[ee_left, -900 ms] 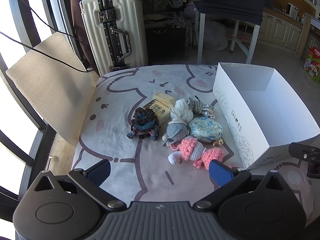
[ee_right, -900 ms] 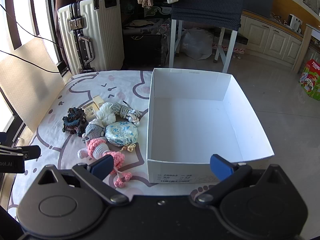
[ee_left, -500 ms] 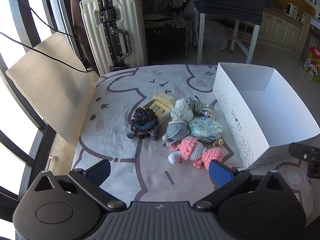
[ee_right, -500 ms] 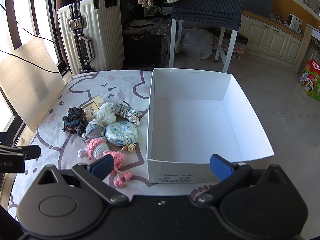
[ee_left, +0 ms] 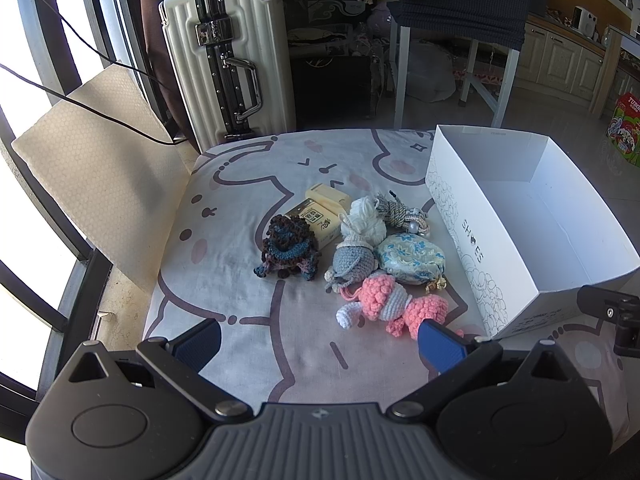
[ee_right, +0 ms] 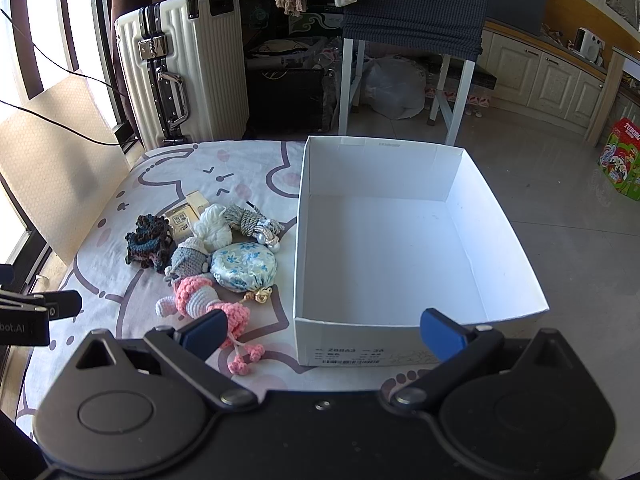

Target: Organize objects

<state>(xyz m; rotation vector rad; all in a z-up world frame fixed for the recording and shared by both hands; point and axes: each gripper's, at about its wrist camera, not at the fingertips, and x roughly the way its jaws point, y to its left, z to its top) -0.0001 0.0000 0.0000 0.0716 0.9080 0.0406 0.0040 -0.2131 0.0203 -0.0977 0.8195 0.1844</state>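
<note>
Two claws gape wide, holding nothing. The pink toy (ee_left: 394, 306) lies sideways, mid-frame, just before the left gripper (ee_left: 318, 340), nearer than the right gripper (ee_right: 322, 330); the box (ee_right: 496, 216) waits right.

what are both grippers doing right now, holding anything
Left gripper: open, holding nothing.
Right gripper: open, holding nothing.

Sunlit window (ee_left: 24, 60), white suitcase (ee_left: 228, 68), tiled floor (ee_right: 560, 184), cream cabinets (ee_right: 536, 76)
</note>
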